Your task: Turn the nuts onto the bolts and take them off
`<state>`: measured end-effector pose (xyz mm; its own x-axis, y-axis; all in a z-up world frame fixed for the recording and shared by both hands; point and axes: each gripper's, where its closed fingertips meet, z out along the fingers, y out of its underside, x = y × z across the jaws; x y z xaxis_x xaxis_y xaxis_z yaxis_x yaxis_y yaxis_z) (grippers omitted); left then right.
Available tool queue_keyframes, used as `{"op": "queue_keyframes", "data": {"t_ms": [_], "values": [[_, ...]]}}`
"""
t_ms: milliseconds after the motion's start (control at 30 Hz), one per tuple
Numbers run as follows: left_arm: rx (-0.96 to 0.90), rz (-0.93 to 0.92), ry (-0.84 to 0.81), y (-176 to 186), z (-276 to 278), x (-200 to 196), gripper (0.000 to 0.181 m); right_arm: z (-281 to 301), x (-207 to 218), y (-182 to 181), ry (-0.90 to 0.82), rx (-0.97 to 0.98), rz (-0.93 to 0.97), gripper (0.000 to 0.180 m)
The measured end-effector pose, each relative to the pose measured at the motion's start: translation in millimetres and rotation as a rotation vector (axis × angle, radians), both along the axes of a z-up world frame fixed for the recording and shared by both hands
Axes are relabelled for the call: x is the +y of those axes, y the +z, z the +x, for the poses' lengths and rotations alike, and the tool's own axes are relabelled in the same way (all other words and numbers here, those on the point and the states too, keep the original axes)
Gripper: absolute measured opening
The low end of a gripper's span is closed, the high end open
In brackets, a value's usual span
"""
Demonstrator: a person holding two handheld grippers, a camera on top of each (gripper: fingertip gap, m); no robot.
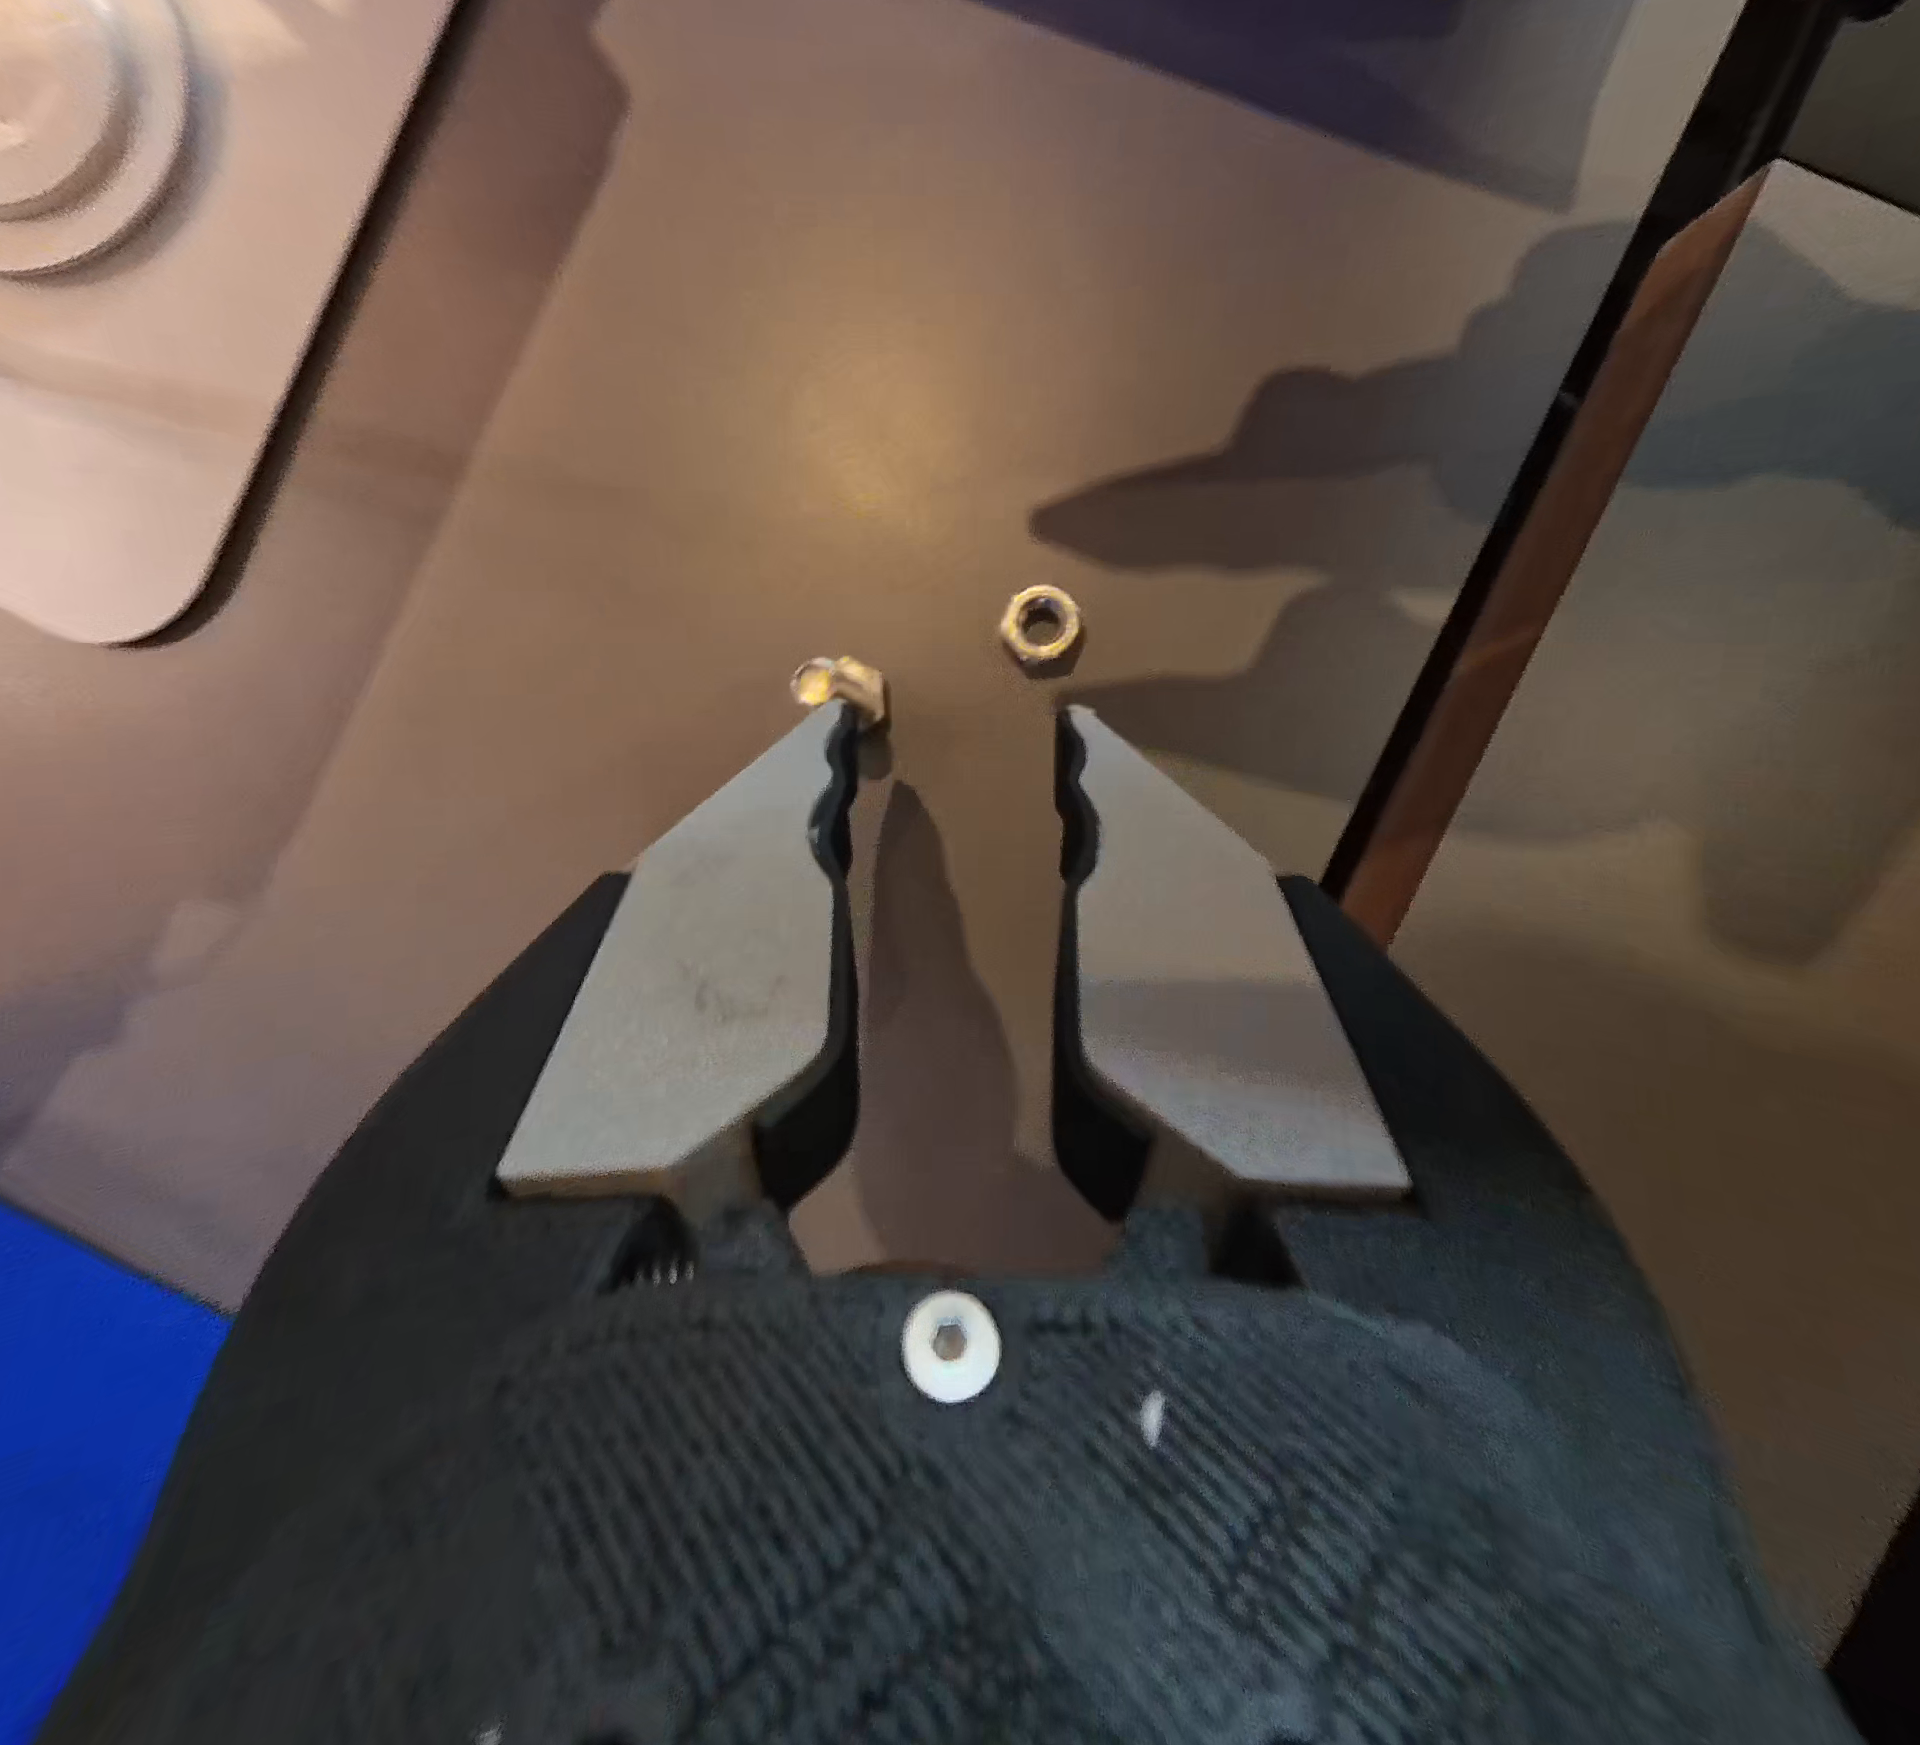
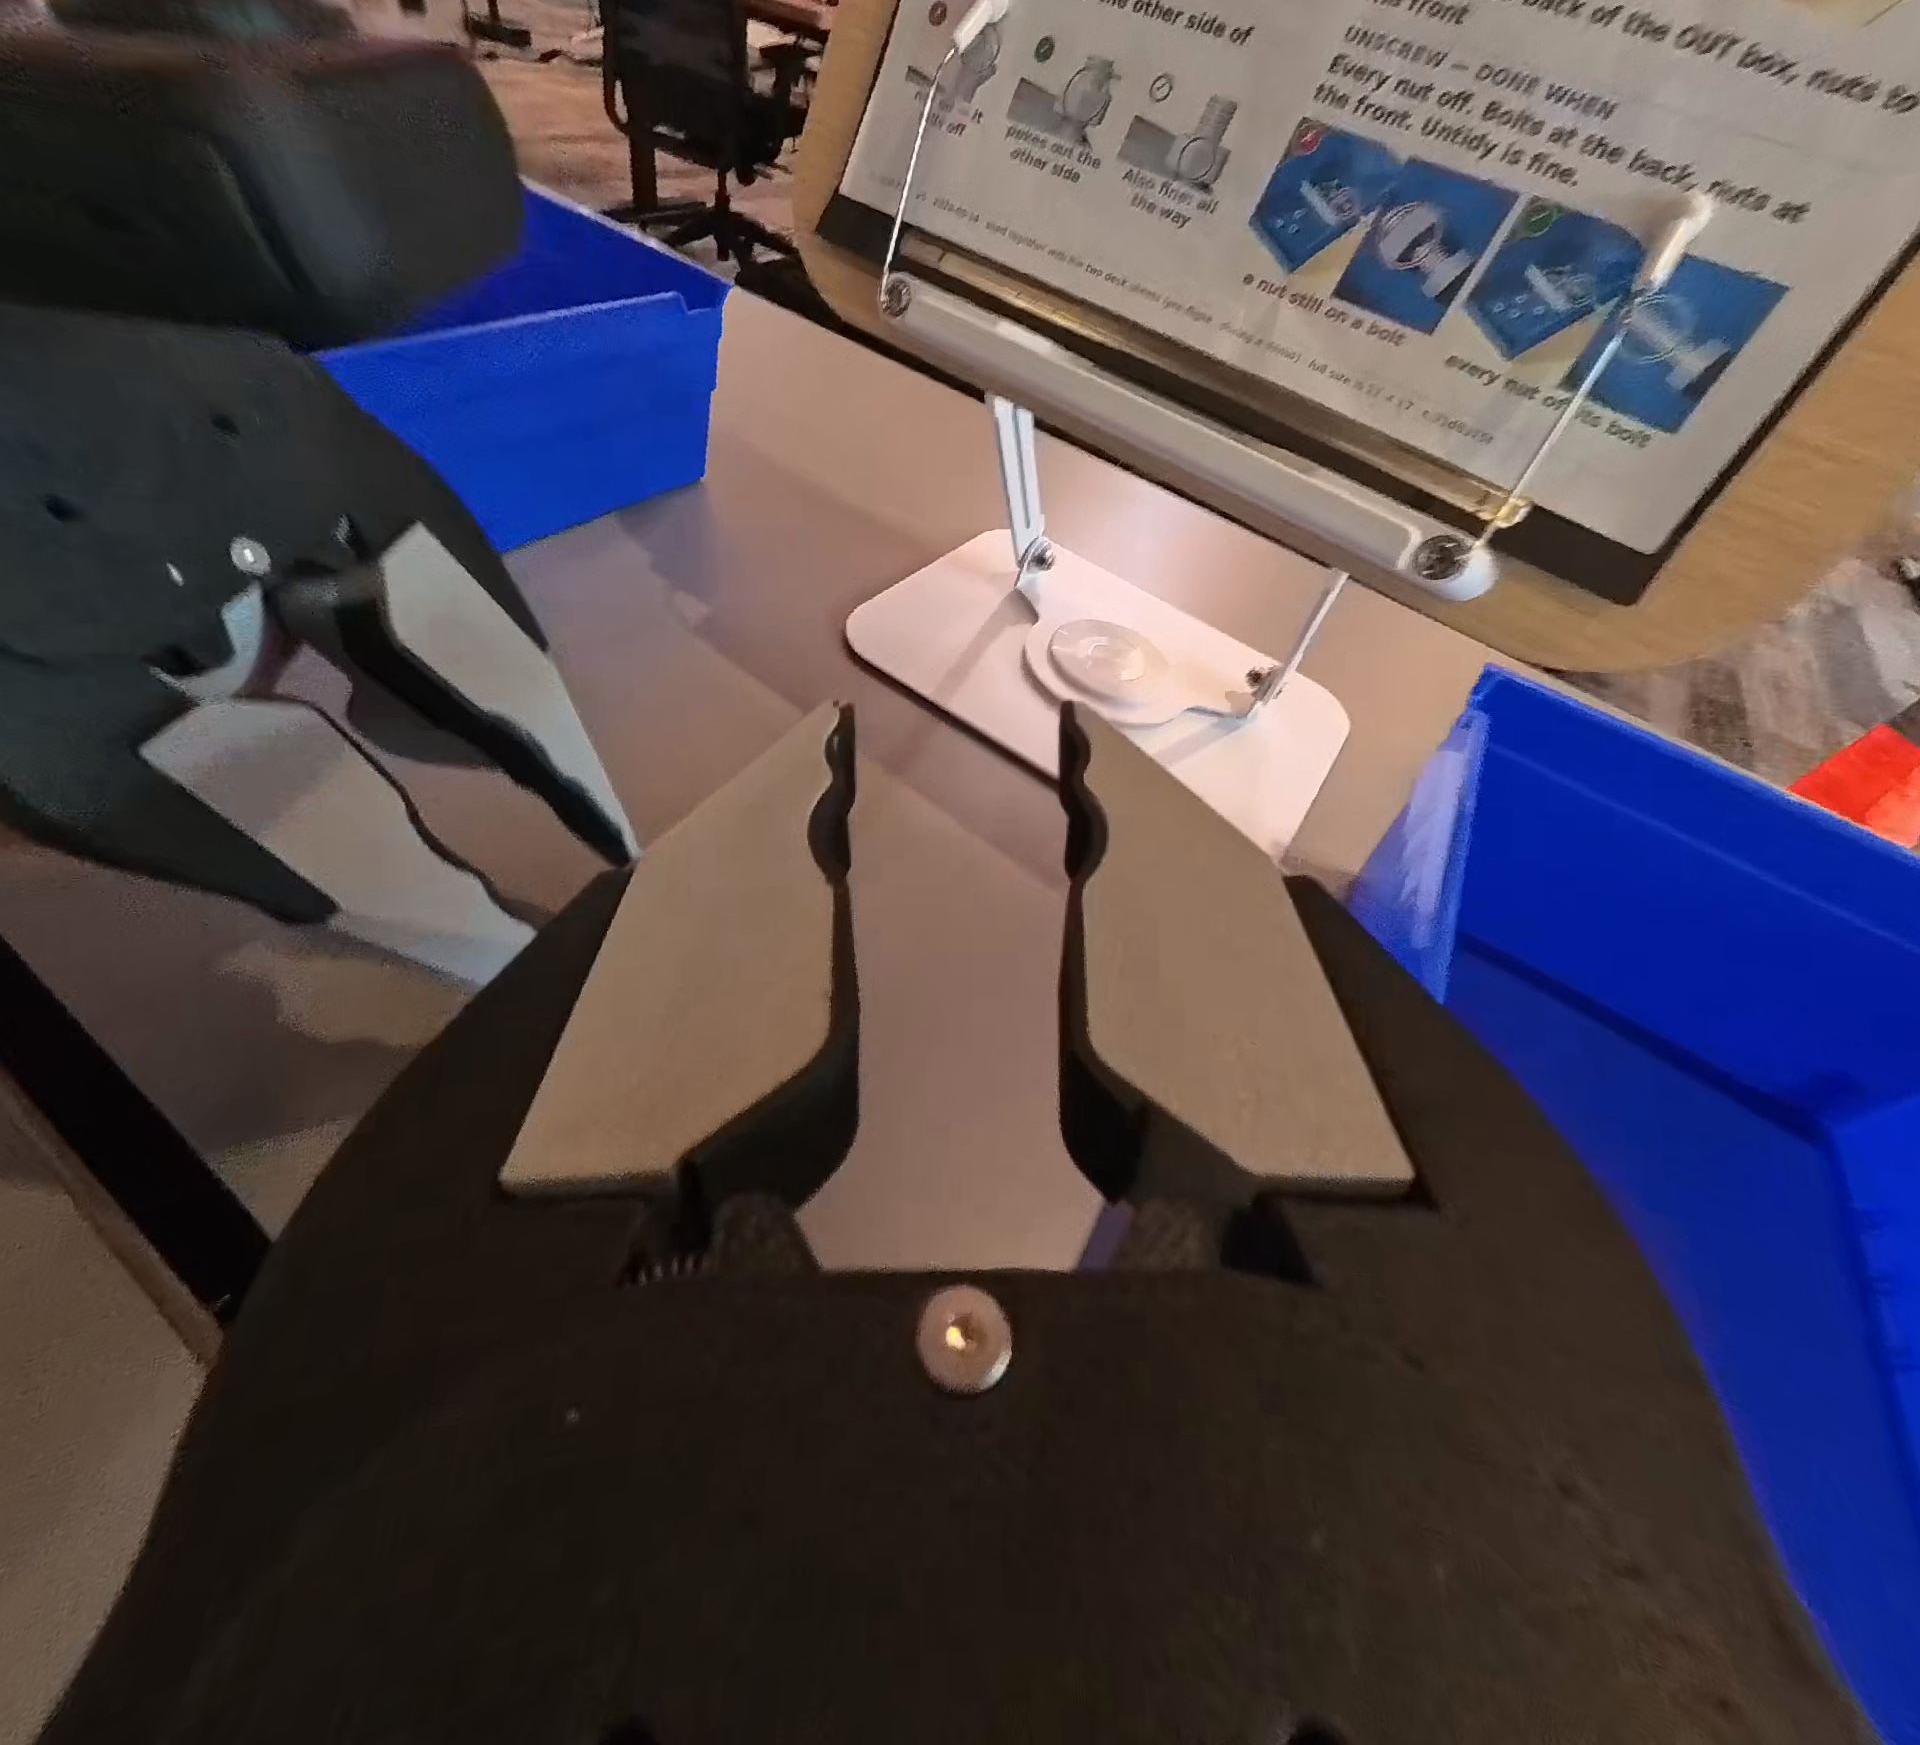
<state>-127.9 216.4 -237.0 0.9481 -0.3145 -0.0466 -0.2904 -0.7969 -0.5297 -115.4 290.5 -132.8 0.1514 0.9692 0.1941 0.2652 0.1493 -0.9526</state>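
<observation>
In the left wrist view, a brass nut lies flat on the tabletop just beyond my left gripper. A second small brass piece, a nut or bolt end, sits at the tip of the left finger, partly hidden by it. My left gripper is open and empty, pointing down at the table. My right gripper is open and empty above the table. The left gripper also shows in the right wrist view at the left, over the table.
A white stand base sits at the far left; in the right wrist view the same base carries an instruction board. Blue bins stand at the left and right. A table edge runs along the right. Some 12 centimeters of space lies between my two pairs of fingers.
</observation>
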Motion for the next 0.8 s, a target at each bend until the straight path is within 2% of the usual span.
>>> {"op": "queue_keyframes", "data": {"t_ms": [167,333,600,800], "values": [[0.026,0.063,0.061,2.0,-22.8,-16.5,0.036,-3.7,-30.2,-35.5,0.185,-0.208,-0.1,0.03],[0.013,0.107,0.116,-14.9,-41.9,-15.6,0.036,3.5,-60.2,-79.2,0.324,-0.448,-0.215,0.03],[0.007,0.18,0.102,-30.4,-46.5,-6.0,0.033,5.8,-71.5,-120.1,0.339,-0.623,-0.204,0.027],[0.026,0.231,0.082,-29.6,-44.5,-6.2,0.035,2.6,-69.8,-133.0,0.306,-0.657,-0.192,0.027]]}}
